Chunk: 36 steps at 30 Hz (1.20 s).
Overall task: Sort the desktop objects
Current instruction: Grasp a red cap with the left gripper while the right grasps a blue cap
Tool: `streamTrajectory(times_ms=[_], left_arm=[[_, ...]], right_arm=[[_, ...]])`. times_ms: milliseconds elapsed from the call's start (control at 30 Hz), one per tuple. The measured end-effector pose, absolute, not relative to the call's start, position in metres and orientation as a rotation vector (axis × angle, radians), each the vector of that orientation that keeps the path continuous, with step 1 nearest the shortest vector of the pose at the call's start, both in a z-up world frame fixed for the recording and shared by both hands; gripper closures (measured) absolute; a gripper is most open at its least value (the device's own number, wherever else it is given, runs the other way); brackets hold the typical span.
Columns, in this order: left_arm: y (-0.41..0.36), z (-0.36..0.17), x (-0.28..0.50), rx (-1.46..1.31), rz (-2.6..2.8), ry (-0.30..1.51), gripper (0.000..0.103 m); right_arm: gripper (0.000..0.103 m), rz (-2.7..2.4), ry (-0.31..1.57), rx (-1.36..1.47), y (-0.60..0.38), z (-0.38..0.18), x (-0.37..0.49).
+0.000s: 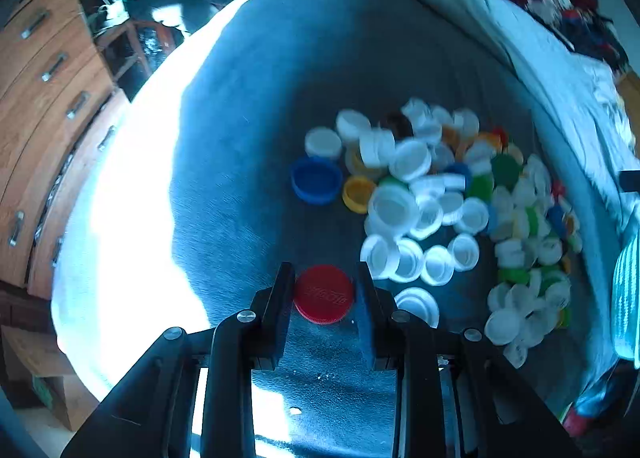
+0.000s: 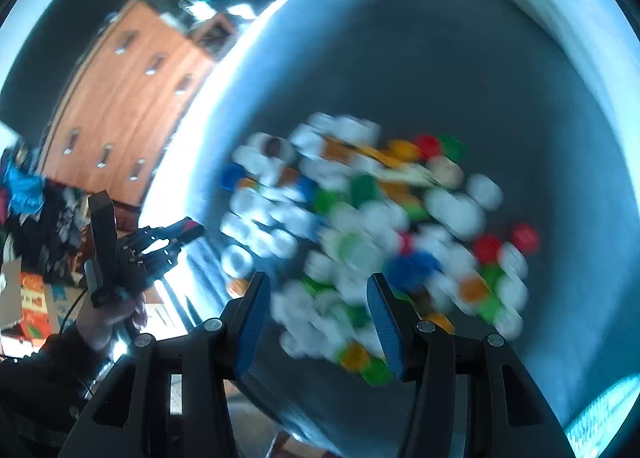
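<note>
- Left gripper (image 1: 324, 294): jaws closed in on a red bottle cap (image 1: 323, 294), one finger on each side of it, cap flat side up with script lettering on it.
- The red cap sits over the dark blue-grey cloth (image 1: 280, 77); cannot tell if it rests on the cloth or is lifted clear.
- It is apart from the main pile of caps (image 1: 448, 197), which lies up and to the right of it in the left wrist view.
- Pile is mostly white caps, many open side up, mixed with green, yellow, orange and a few red ones.
- A blue cap (image 1: 316, 179) and a yellow cap (image 1: 357, 193) lie at the pile's left edge, just beside each other.
- One white cap (image 1: 418, 304) sits just right of the left gripper's right finger.
- Right gripper (image 2: 316, 314): jaws partly apart, nothing pinched; it hangs over the near part of the pile (image 2: 360, 225). View is heavily blurred, single caps are hard to tell.
- Right wrist view also shows the person's hand (image 2: 108, 314) holding the left gripper's handle at the cloth's left edge.
- Wooden dresser (image 1: 48, 97) with metal handles stands to the left, beyond the cloth.
</note>
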<state>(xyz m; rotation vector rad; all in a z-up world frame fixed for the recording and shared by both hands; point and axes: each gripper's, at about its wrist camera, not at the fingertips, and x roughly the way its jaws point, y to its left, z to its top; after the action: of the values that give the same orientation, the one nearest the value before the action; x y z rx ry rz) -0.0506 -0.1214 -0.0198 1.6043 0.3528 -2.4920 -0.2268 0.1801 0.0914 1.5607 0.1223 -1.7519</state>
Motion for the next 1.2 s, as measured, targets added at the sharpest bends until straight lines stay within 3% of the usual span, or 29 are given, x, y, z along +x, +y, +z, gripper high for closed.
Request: streamTrajectory(times_ms=[333,667,900,967,1200], left_arm=[[-0.158,0.002,-0.071,1.46,-2.439,0.408,0.078],[-0.198,-0.012,-0.056,1.42,-2.367,0.508,0.078],[-0.202,-0.016,-0.061,1.434,-2.365,0.542,0.078],[-0.201,-0.015,-0.064,1.436,-2.37,0.543,0.078],[-0.197,0.0,-0.075,1.423,-2.404,0.542,0.078]], right_arm=[[0.047,-1.59,0.284,1.395,0.011,0.023,-0.211],[0.047,-1.598,0.402,1.465,-0.049,-0.043,-0.217],[0.048,-1.618,0.522,1.403,-0.075,-0.054,-0.215],[0.061,-1.634,0.561,1.385,-0.076,-0.053,-0.214],[0.06,-1.619,0.387,1.39,-0.052,-0.015,-0.224]])
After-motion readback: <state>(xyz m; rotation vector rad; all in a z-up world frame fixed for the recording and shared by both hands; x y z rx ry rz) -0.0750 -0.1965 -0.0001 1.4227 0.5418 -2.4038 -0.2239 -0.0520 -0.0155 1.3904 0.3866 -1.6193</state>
